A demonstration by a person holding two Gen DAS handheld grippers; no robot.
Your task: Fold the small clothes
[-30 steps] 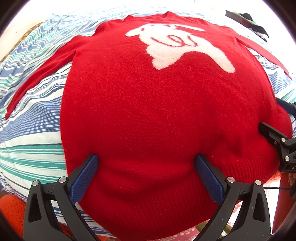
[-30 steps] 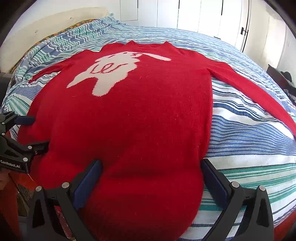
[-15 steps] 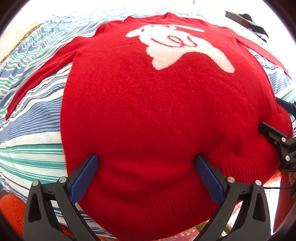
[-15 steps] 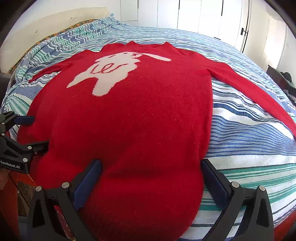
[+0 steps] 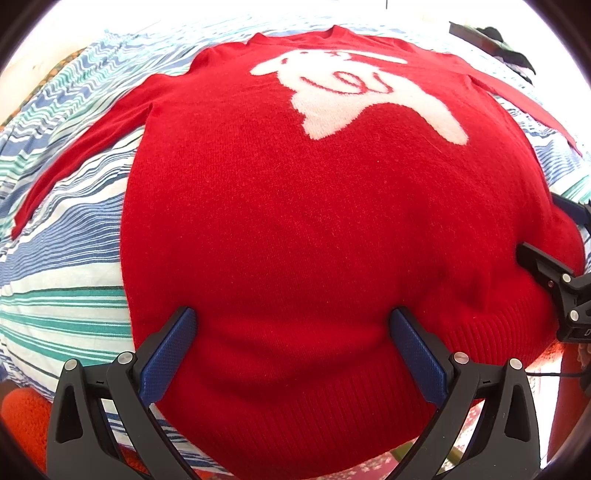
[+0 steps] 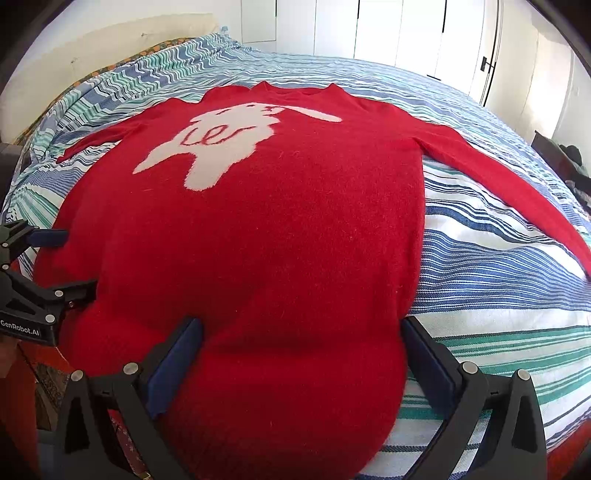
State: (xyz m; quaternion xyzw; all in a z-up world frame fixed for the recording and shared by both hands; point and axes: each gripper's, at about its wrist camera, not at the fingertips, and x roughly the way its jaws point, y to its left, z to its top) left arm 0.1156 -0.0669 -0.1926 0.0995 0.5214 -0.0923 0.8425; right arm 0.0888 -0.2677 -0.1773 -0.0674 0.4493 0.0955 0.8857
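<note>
A red sweater (image 5: 314,229) is spread flat on a striped bed cover (image 6: 498,280). Both grippers, left (image 5: 291,325) and right (image 6: 301,336), are held wide apart over its hem, nothing grasped.

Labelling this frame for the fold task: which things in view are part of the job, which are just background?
In the job:
- red sweater, spread flat, sleeves out
- left gripper, open over the hem
- right gripper, open over the hem

Background:
- striped bedspread under the sweater
- dark items at the bed's far right edge
- white closet doors
</note>
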